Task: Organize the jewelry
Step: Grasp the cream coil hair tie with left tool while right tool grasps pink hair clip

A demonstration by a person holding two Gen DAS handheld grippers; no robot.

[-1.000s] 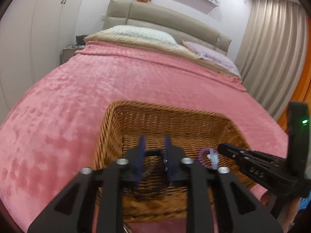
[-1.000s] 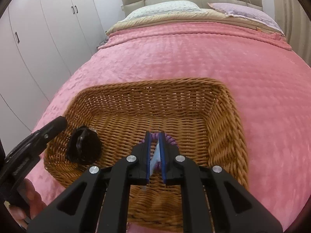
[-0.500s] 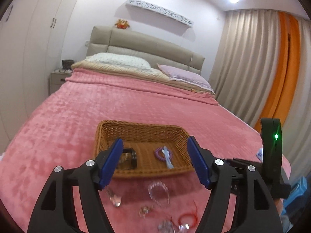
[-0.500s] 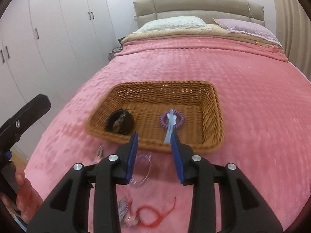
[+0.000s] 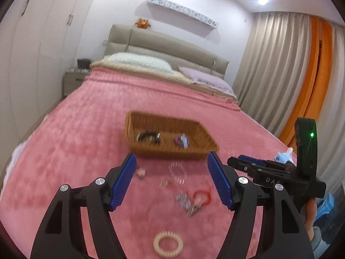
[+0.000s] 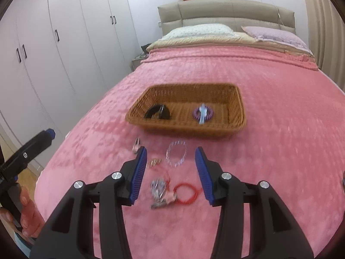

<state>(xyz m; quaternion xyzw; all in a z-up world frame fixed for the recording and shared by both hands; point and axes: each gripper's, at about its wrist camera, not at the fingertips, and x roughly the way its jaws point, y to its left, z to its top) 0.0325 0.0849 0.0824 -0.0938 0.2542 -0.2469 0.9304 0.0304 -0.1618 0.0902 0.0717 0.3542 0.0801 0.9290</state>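
A wicker basket (image 5: 133, 138) (image 6: 239, 110) sits on the pink bedspread, holding a black hair piece (image 5: 148, 137) (image 6: 157, 112) and a purple ring with a pale blue tag (image 5: 181, 140) (image 6: 203, 112). In front of it lie a clear bead bracelet (image 5: 177, 171) (image 6: 176, 154), a red cord bracelet (image 5: 202, 195) (image 6: 186, 193), a silver cluster (image 5: 186, 202) (image 6: 158, 188), small clips (image 5: 140, 172) (image 6: 136, 145) and a cream coil ring (image 5: 168, 245). My left gripper (image 5: 172, 180) hangs open and empty over the loose pieces. My right gripper (image 6: 170, 172) is opening, nothing between its pads.
Pillows (image 6: 200, 31) and a padded headboard (image 6: 226, 10) close the far end of the bed. White wardrobes (image 6: 54, 54) line the left wall; curtains (image 5: 280, 69) hang on the right. A nightstand (image 5: 73, 81) stands by the bed's head.
Both grippers let go of their pieces in the basket, opened, and pulled back and up. The black piece and purple ring now lie in the basket; the loose jewelry in front has come into view.
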